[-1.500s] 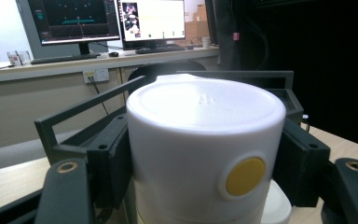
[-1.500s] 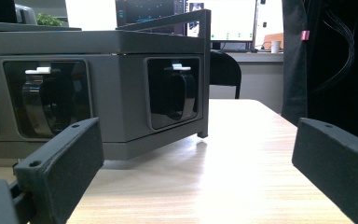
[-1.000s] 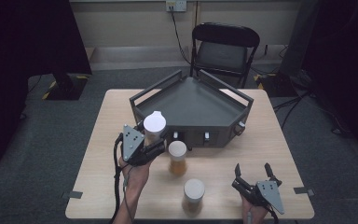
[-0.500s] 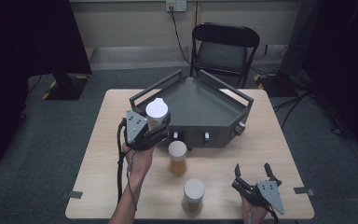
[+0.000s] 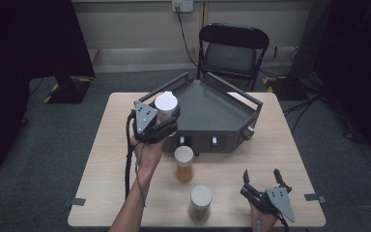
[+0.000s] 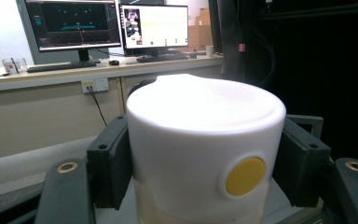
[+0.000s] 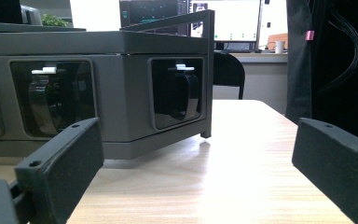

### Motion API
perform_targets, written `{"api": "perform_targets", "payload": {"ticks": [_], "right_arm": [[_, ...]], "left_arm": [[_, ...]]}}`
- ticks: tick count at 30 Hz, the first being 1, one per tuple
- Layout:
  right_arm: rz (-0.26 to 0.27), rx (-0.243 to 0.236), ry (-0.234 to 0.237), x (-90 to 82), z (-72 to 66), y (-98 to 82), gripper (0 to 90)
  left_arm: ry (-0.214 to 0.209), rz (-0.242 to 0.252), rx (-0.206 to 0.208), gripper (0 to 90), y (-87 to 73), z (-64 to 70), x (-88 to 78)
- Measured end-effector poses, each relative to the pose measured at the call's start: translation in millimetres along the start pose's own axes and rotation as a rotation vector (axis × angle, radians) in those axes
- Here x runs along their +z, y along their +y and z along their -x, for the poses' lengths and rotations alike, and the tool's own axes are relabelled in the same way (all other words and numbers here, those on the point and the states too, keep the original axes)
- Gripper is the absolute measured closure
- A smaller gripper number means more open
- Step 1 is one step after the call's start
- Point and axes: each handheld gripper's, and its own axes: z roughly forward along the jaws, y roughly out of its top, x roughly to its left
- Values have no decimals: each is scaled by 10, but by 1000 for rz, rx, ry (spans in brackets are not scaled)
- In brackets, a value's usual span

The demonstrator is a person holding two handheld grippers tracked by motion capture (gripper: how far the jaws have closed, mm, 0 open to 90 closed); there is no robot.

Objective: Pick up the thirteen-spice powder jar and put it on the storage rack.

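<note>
Here I count three jars with white lids. My left gripper [image 5: 166, 121] holds one jar [image 5: 166, 106] up in the upper left of the middle of the high view, over the left edge of the one dark tray [image 5: 212, 108]; its fingers [image 6: 109, 165] pinch the jar from both sides. Two more jars stand on the tabletop [image 5: 111, 145]: one amber jar [image 5: 184, 163] in the middle and one pale jar [image 5: 201, 202] lower down. My right gripper [image 5: 262, 181] rests at the lower right, fingers [image 7: 60, 158] spread wide, holding nothing.
</note>
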Motion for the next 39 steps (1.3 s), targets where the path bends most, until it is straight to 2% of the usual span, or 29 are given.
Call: {"api": "perform_targets", "payload": {"ticks": [11, 18, 25, 29, 33, 37, 39], "right_arm": [[-2, 0, 4, 0, 5, 3, 9], [-2, -1, 6, -1, 8, 2, 8], [-2, -1, 7, -2, 9, 2, 9], [-2, -1, 5, -2, 6, 2, 9], [-2, -1, 5, -2, 5, 3, 9], [-2, -1, 5, -2, 5, 2, 9], [-2, -1, 5, -2, 5, 2, 9]], "left_arm": [[25, -16, 3, 311, -11, -28, 233], [39, 3, 18, 311, -93, -13, 356], [43, -4, 3, 311, -113, -17, 475], [43, -12, -21, 311, -101, -59, 531], [44, -25, -14, 311, -96, -70, 577], [36, -33, -49, 311, -97, -99, 594], [42, -35, -29, 311, -95, -75, 603]]}}
